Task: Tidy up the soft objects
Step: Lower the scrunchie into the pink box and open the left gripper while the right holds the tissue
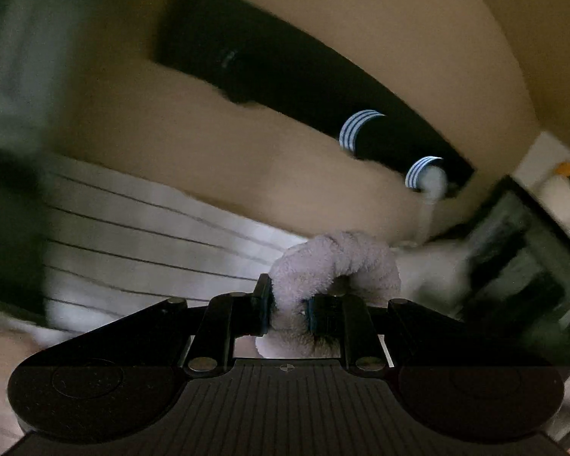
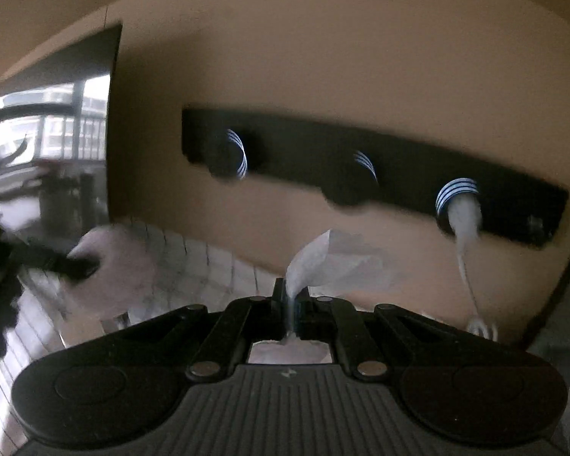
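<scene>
Hook rack [image 2: 361, 174] on wall [image 2: 323, 76]; mirror [image 2: 57, 133] to its left.

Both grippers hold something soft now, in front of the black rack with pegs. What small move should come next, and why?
Probably carry the left gripper, shut on the fluffy loop, up toward a free striped peg of the black wall rack. The loop looks made for hanging, and the end peg already carries a white item. The right gripper can keep its thin white cloth meanwhile.

Black hook rail [image 2: 361, 167] on beige wall [image 2: 323, 68]; tiled wall [image 1: 140, 235] below.
</scene>
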Demonstrator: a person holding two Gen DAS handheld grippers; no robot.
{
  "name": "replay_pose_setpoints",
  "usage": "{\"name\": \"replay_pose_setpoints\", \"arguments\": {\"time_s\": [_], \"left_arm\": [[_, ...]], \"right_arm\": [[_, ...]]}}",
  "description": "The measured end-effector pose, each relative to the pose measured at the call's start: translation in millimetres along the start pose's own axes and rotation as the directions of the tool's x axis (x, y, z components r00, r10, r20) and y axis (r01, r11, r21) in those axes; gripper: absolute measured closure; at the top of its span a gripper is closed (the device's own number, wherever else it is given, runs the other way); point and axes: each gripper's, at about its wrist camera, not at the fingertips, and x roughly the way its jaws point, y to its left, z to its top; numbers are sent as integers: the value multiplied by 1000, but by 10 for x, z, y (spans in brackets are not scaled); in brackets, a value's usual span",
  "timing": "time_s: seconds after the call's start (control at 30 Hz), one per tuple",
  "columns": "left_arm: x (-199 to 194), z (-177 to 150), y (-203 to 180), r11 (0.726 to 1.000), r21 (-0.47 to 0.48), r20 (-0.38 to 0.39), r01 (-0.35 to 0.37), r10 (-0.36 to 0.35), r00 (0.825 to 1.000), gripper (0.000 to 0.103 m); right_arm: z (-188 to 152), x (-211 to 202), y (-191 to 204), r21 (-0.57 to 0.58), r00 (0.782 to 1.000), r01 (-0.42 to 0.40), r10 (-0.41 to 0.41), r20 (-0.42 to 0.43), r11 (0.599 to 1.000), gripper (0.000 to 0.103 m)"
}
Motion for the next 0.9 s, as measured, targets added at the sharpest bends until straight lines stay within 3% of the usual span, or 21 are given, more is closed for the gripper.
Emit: {"name": "replay_pose_setpoints", "arguments": {"time_s": [0.07, 0.13, 0.27, 0.37, 0.43, 0.53, 0.57, 0.63, 0.7, 0.77, 0.8, 0.87, 0.9], "left_arm": [[398, -42, -121, 998, -32, -35, 45, -46, 998, 83], [785, -79, -139, 999, -45, -106, 19, -24, 994, 83], [1548, -418, -93, 996, -59, -302, -66, 45, 952, 82], [1826, -687, -115, 995, 4, -354, -96, 91, 931, 81], [1936, -795, -118, 993, 59, -369, -101, 116, 922, 81], [2069, -900, -284, 971, 206, -381, -123, 195, 904, 79], [2076, -922, -278, 981, 176, -394, -83, 147, 907, 79], [2064, -913, -157, 1000, 17, -412, -4, 11, 911, 72], [2067, -910, -214, 995, 81, -404, -55, 83, 911, 74], [1981, -923, -228, 991, 119, -395, -61, 103, 913, 73], [1930, -912, -236, 989, 130, -383, -65, 111, 917, 74], [1837, -849, -204, 997, 72, -369, -20, 45, 928, 73], [1759, -816, -206, 996, 72, -336, -46, 68, 940, 74]], "right_arm": [[-343, 150, -175, 25, 998, -21, 23, -63, 999, 99], [-617, 354, -281, 56, 993, -8, 15, -118, 998, 99], [-1178, 770, -618, 186, 974, -51, 89, -207, 981, 93], [-1496, 767, -776, 241, 972, -13, 68, -224, 971, 80], [-1628, 652, -817, 242, 977, 8, 44, -207, 970, 63], [-1732, 477, -824, 226, 983, 30, 12, -182, 974, 57], [-1751, 409, -849, 228, 983, 35, 7, -184, 973, 57], [-1801, 345, -863, 238, 982, 48, -2, -191, 970, 56], [-1839, 306, -893, 255, 981, 49, 2, -195, 966, 56], [-1850, 255, -894, 271, 980, 45, 10, -199, 961, 55], [-1856, 265, -884, 277, 979, 41, 16, -201, 960, 55], [-1864, 270, -831, 278, 978, 36, 23, -206, 960, 55], [-1857, 281, -798, 275, 978, 35, 24, -208, 961, 55]]}}
